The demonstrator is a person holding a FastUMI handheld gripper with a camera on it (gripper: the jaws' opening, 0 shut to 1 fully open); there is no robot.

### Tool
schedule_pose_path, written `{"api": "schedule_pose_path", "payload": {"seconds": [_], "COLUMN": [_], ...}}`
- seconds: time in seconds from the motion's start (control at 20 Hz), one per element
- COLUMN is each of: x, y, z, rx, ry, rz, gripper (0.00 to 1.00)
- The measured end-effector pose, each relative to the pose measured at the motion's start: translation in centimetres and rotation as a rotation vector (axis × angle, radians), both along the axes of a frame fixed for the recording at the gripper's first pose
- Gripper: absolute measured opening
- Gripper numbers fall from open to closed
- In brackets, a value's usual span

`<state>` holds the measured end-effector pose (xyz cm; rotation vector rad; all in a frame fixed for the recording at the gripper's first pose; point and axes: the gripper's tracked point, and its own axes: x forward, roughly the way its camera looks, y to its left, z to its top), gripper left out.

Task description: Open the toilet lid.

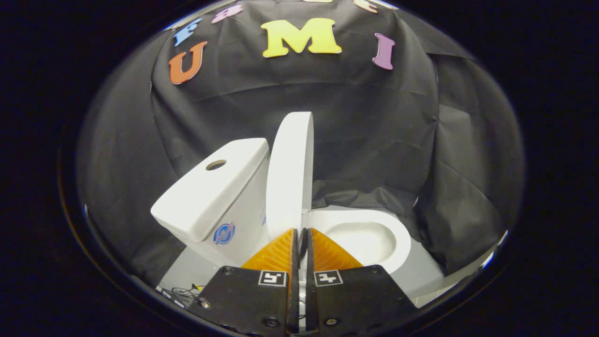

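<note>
One toilet. Left: one tank (pixel 213 187), one round hole on top, one small sticker (pixel 224 233) on side. Middle: one lid (pixel 288 173), standing straight up, right beside tank. Right: one open bowl (pixel 369 241). One gripper (pixel 302 241) near lid's bottom edge, two fingers pressed close together, holding nothing. Pale floor (pixel 187 274) under toilet, wires (pixel 185 292) at left. Black cloth wall (pixel 374 140) all around.

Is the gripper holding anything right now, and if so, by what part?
The gripper looks shut on the lower edge of the raised lid, one finger on each face; the contact itself is hard to see.
</note>
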<state>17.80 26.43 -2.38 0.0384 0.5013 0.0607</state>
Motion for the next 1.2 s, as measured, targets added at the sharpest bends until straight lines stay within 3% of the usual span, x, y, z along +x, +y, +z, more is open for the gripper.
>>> {"api": "schedule_pose_path", "payload": {"seconds": [0.6,0.8,0.95,1.1,1.2], "x": [-0.1,-0.7,-1.6,-3.3,-4.5], "y": [4.7,6.2,4.4,2.9,1.4], "z": [-0.2,0.2,3.7,6.0,7.6], "rx": [-0.145,-0.136,-0.184,-0.119,-0.078], "ry": [0.011,-0.001,-0.162,-0.262,-0.309], "rz": [0.059,0.16,0.169,0.179,0.202], "gripper": [0.09,0.15,0.6,0.92,0.95]}}
